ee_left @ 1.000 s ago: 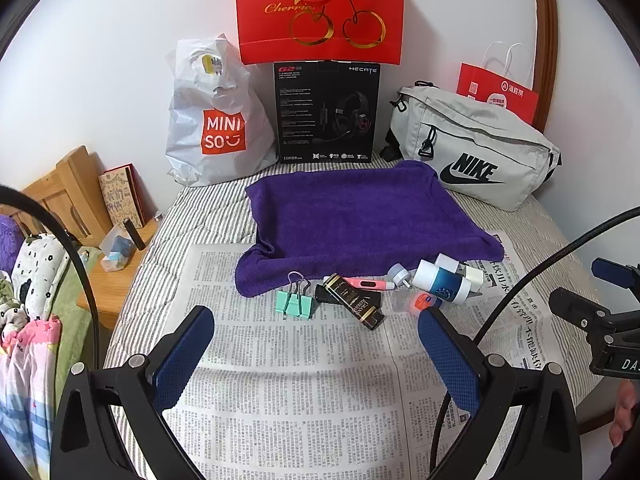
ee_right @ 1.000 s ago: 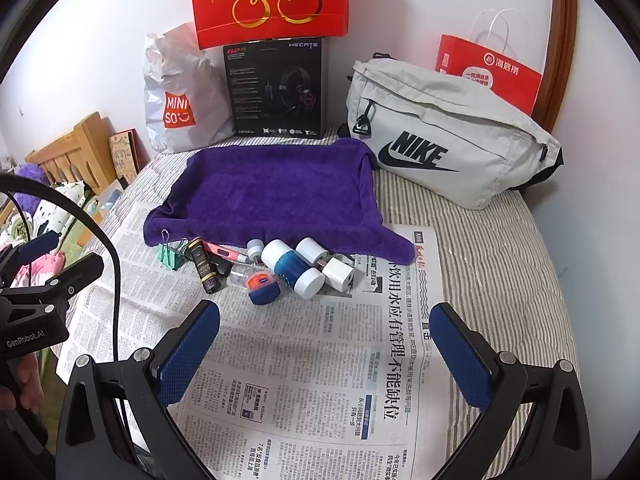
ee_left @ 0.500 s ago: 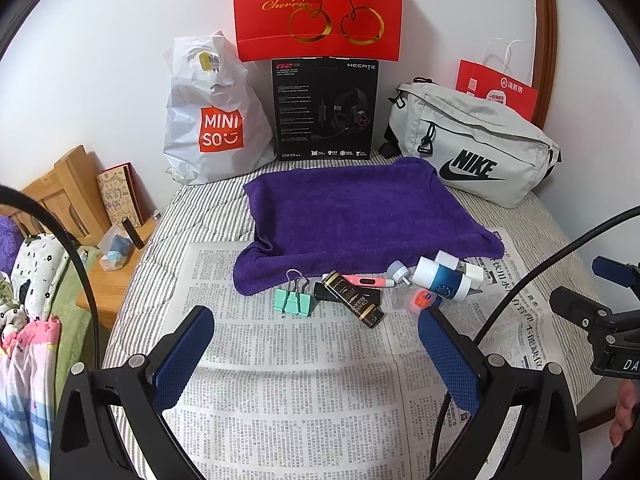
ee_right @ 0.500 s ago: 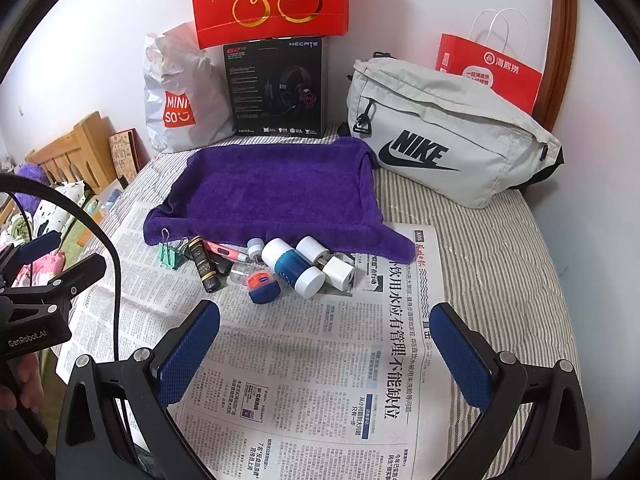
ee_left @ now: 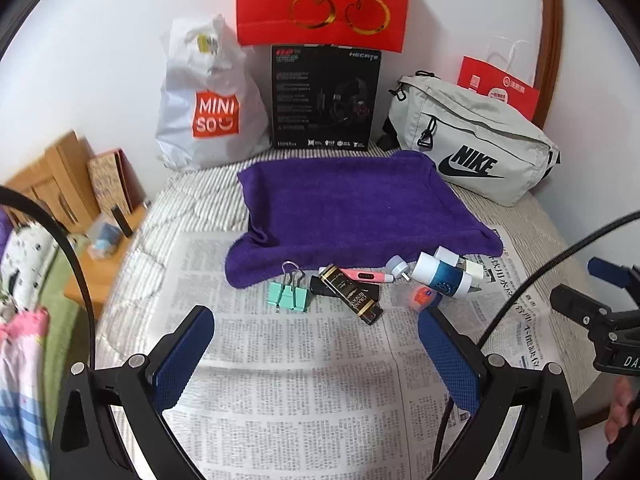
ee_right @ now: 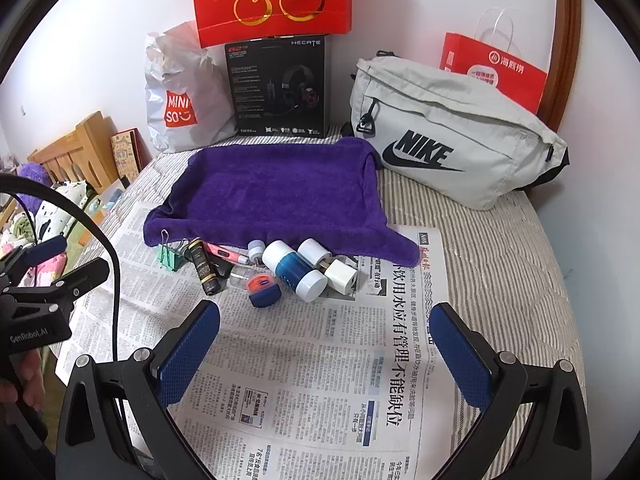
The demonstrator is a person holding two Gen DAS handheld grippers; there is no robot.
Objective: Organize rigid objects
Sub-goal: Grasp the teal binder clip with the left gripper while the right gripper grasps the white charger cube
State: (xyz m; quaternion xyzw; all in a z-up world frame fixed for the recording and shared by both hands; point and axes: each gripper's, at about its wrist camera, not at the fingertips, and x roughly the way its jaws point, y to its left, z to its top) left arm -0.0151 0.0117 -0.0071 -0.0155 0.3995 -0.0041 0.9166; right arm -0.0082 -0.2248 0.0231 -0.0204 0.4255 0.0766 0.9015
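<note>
Small rigid items lie in a row on newspaper (ee_left: 304, 364) just below a purple towel (ee_left: 348, 204): green binder clips (ee_left: 289, 295), a black-and-gold tube (ee_left: 352, 294), a pink pen (ee_left: 362, 276), a blue-and-white bottle (ee_left: 440, 277), white plugs (ee_right: 340, 274) and an orange-and-blue tin (ee_right: 262, 286). My left gripper (ee_left: 316, 354) hangs open over the newspaper, short of the clips and tube. My right gripper (ee_right: 324, 350) is open too, below the bottle and tin. Neither holds anything.
Against the back wall stand a Miniso bag (ee_left: 208, 108), a black headset box (ee_left: 324, 98), a red cherry bag (ee_left: 322, 0) and a grey Nike bag (ee_left: 472, 144). A wooden nightstand (ee_left: 100, 264) sits left of the bed. A hand (ee_right: 20, 384) grips the left tool.
Both grippers have edged slightly forward toward the row of items, which now sits a little lower and nearer in view. Jaws stay open; nothing on the bed has moved.
</note>
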